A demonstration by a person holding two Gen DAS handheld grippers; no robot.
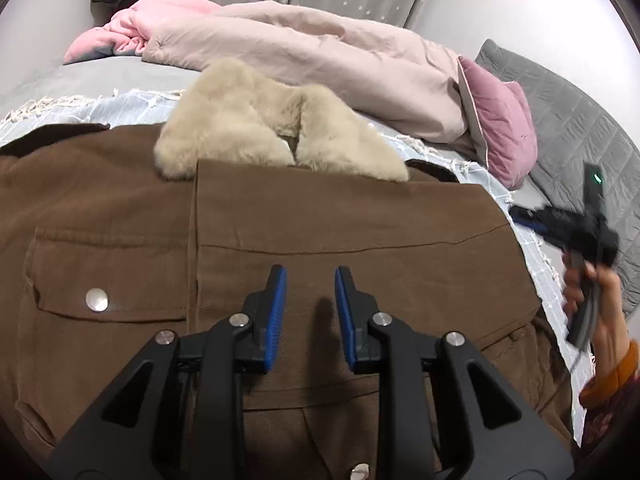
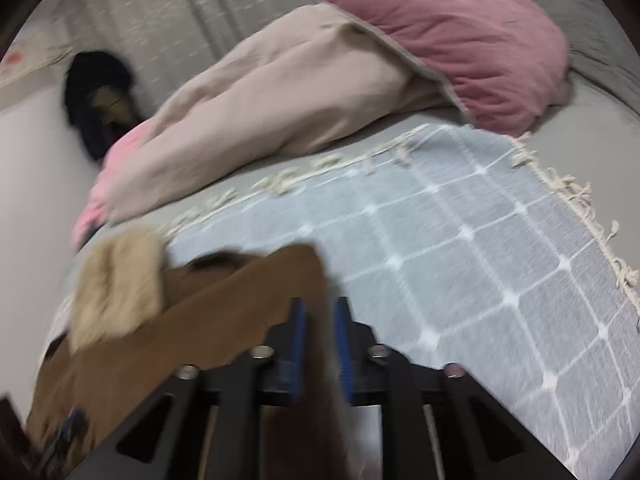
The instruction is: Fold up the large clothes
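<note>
A brown coat with a cream fur collar lies spread on the bed, its right part folded over the middle. My left gripper hovers just above the folded panel, open, with nothing between its blue pads. A pocket flap with a metal snap lies to its left. My right gripper, held in a hand, is at the coat's right edge. In the blurred right wrist view the right gripper stands with its jaws narrowly apart over the edge of the coat, beside the collar.
A pale blue checked blanket with fringe covers the grey bed under the coat. A beige and pink duvet is bunched along the far side. A mauve pillow leans against a grey quilted headboard. Curtains hang behind.
</note>
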